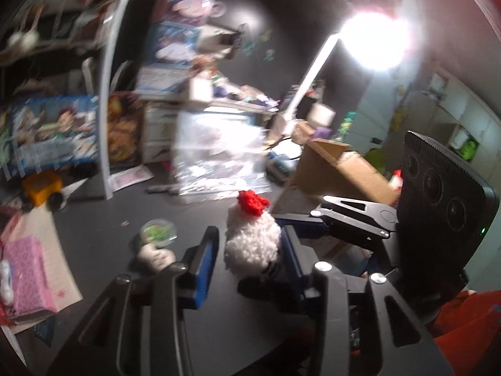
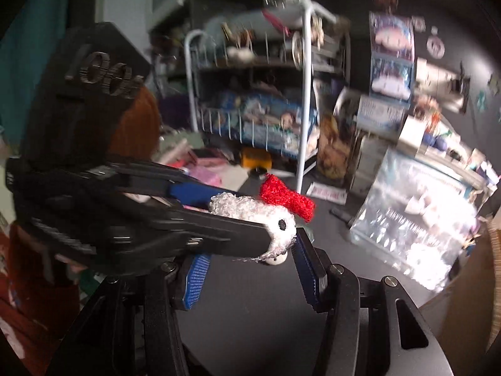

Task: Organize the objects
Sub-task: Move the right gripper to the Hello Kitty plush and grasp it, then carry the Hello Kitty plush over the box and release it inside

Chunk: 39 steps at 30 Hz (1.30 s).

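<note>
fuzzy white crocheted toy (image 1: 252, 244), red bow, held aloft

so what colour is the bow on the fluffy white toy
Red, on the white toy held in the left gripper; the bow shows best in the right wrist view.

**Dark table, cluttered round its edges**

You had a dark table (image 1: 103, 235) under you. In the left wrist view, a small round clear container with green contents (image 1: 158, 232) lay near the centre, a pink patterned box (image 1: 26, 277) on a sheet of paper (image 1: 59, 260) at 9 o'clock, a yellow toy vehicle (image 1: 40, 186) at 10 o'clock, a shiny clear plastic package (image 1: 219, 153) at 12 o'clock, and a cardboard box (image 1: 338, 169) at 2 o'clock. A white wire rack (image 2: 305, 94) stood on the table's far side in the right wrist view.
</note>
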Motion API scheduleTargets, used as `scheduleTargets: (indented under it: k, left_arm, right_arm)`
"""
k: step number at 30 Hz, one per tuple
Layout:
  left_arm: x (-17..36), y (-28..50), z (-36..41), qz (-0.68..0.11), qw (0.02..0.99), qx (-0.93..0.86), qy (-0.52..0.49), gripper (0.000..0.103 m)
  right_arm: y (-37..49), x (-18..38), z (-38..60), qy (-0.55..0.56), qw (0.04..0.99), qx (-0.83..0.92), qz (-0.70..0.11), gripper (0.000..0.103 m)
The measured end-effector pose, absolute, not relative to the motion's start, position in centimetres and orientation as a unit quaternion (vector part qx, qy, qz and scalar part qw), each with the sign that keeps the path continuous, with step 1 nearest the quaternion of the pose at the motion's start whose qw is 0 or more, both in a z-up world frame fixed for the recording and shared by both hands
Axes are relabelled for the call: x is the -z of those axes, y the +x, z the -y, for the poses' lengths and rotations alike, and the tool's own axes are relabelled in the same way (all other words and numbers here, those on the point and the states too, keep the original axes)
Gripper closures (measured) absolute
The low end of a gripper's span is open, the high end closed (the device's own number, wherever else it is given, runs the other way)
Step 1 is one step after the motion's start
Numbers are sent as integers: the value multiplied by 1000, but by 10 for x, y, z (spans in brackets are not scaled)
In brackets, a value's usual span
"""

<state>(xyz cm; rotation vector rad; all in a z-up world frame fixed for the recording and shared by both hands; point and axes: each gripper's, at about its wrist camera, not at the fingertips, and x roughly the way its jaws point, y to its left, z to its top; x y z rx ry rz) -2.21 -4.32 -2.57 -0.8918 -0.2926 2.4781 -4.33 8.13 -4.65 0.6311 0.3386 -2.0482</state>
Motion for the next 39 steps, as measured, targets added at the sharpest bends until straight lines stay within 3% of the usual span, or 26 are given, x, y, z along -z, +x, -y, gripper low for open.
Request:
scheduleTargets:
  k: [14,28,29,31,32,33,39]
  left_arm:
    - [-29,-60,-79,45,318,-893,-315,74]
    - [-16,-138,-179,22,364,-847,-386,73]
    - [-16,-140,-180,23,365,-846,-388,72]
    - [-16,-142,-183,22,362,-847,-388,58]
    - [-17,-142,-183,20,357,-850,-386,45]
    - [-18,-142,-183,17,354,-853,-383,39]
    - [-26,-136,-170,23,350,-861,-369,36]
  right_arm:
    - [-57,3,-203,240,395,881,-102,56]
    - [-118,11,-289,328,330,881,-88,56]
    - [-120,11,-290,329,327,881,-90,55]
    - [-122,12,-293,335,320,881,-94,51]
    - [-124,12,-294,334,317,883,-93,42]
    - [-123,12,-296,330,315,885,-93,36]
    - [-120,11,-299,326,306,890,-94,36]
